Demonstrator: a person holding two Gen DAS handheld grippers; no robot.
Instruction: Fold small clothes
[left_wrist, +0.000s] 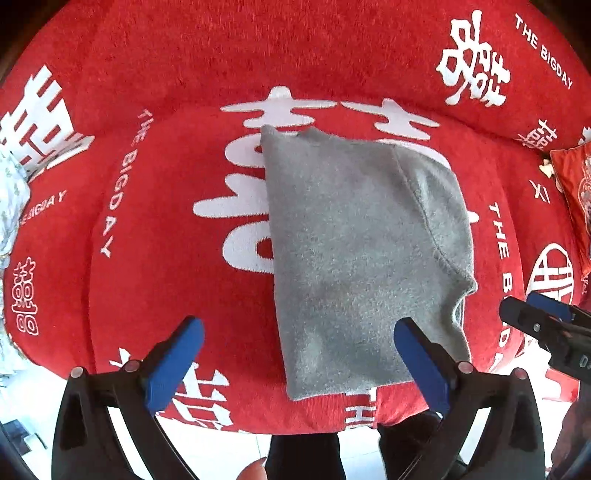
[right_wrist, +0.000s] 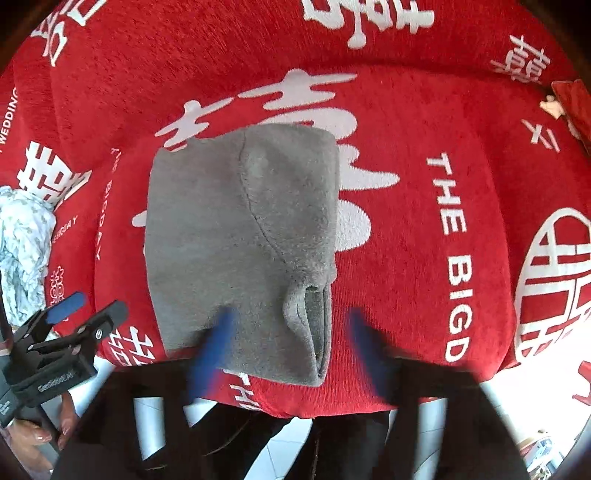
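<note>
A grey knit garment (left_wrist: 354, 251) lies folded on a red sofa seat (left_wrist: 155, 229) with white lettering, its near edge close to the seat's front. My left gripper (left_wrist: 299, 365) hangs above that near edge, open, with both blue pads clear of the cloth. My right gripper (right_wrist: 291, 350) is also open. Its blurred blue fingers (right_wrist: 214, 350) straddle the grey garment's (right_wrist: 236, 236) near right corner, where a folded sleeve opening shows. Each gripper shows in the other's view: the right gripper (left_wrist: 521, 304) at the far right, the left gripper (right_wrist: 96, 306) at the lower left.
A white patterned cloth (right_wrist: 26, 251) lies bunched at the seat's left end. A red cushion (left_wrist: 572, 192) rests at the right end. The sofa back (left_wrist: 258, 48) rises behind the garment. In front of the seat are a white tiled floor (left_wrist: 229, 454) and a person's dark-trousered legs (left_wrist: 303, 458).
</note>
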